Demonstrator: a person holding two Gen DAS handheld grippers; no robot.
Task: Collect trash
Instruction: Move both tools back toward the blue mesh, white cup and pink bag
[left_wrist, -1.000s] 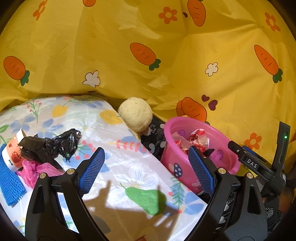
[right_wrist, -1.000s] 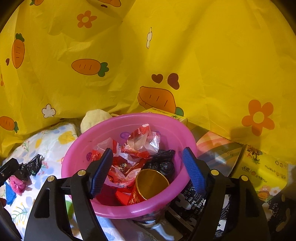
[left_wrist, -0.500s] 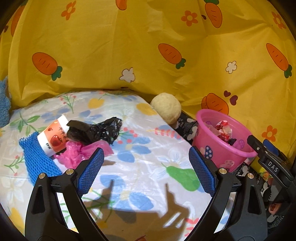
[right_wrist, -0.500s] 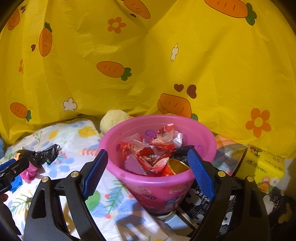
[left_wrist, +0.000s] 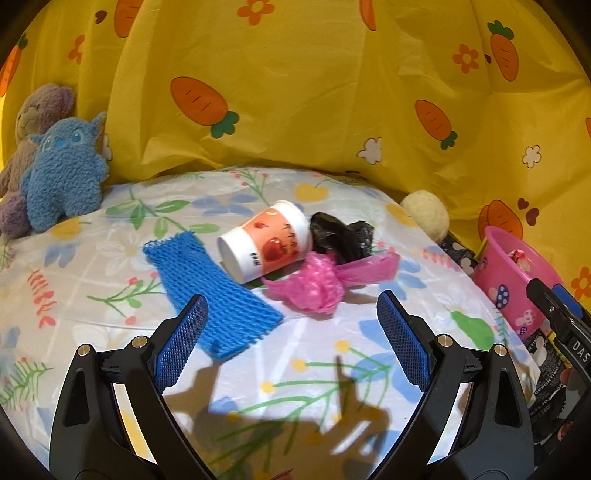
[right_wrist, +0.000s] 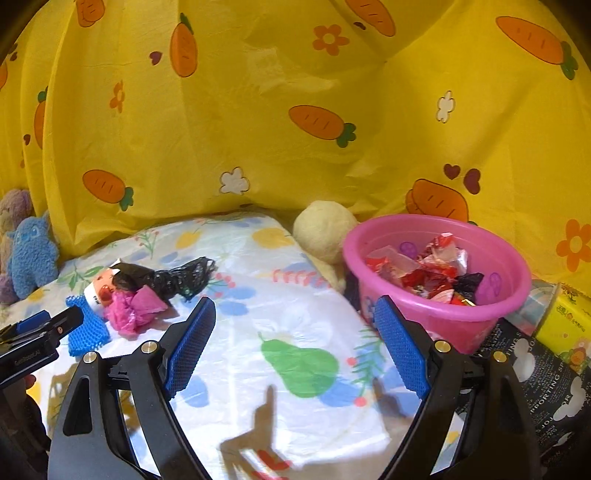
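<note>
On the flowered sheet (left_wrist: 110, 280) lies a heap of trash: a tipped white and orange paper cup (left_wrist: 264, 240), a crumpled black bag (left_wrist: 341, 234), a pink bag (left_wrist: 317, 282) and a blue foam net (left_wrist: 210, 291). My left gripper (left_wrist: 291, 343) hangs open just in front of the heap, nothing between its pads. The pink basin (right_wrist: 436, 280) at the right holds red wrappers and a black bag. My right gripper (right_wrist: 295, 347) is open and empty over the sheet, left of the basin. In the right wrist view the heap (right_wrist: 140, 291) sits far left.
A blue plush toy (left_wrist: 64, 177) and a purple one (left_wrist: 33, 118) lean on the yellow carrot curtain (left_wrist: 314, 92) at the back left. A cream ball (right_wrist: 325, 229) rests behind the basin. A yellow tissue pack (right_wrist: 563, 325) and black printed box (right_wrist: 532, 384) lie right.
Both grippers have swung left and pulled back from the pink basin. The trash heap moved to the middle of the left view, and the basin slid right in both views.
</note>
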